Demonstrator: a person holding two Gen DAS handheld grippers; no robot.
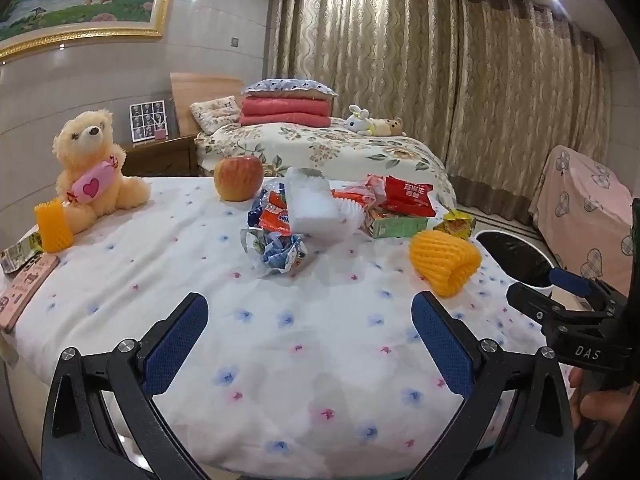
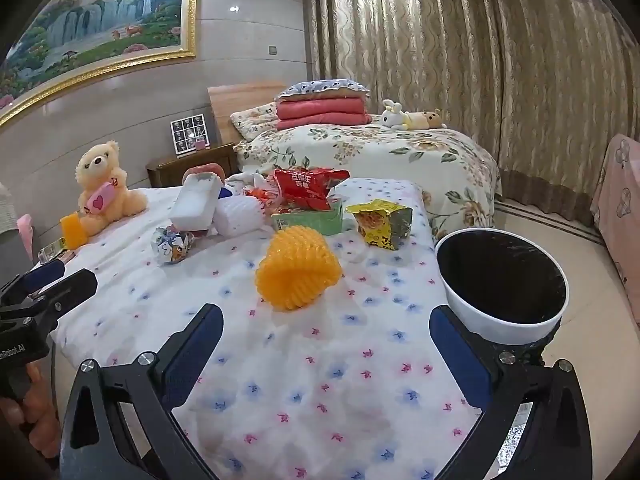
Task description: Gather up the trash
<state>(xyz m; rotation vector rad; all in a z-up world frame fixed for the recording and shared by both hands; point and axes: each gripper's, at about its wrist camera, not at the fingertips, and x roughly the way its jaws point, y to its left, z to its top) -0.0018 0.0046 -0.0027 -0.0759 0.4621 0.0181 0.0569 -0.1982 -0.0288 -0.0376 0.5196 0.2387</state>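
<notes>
White flowered bedding (image 2: 304, 380) is carrying the litter, with a black-lined white bin (image 2: 502, 284) sitting beside its right edge. Wrappers (image 1: 408, 196) are lying piled mid-bed, an orange foam fruit net (image 2: 296, 270) nearer. Both the left gripper (image 1: 310, 344) and right gripper (image 2: 326, 354) are hovering spread wide, holding nothing.

We are seeing a white bedsheet (image 2: 320, 380) dotted with blue and pink flowers. We are noticing an orange foam net (image 2: 296, 268) and a red snack wrapper (image 2: 306, 188).
</notes>
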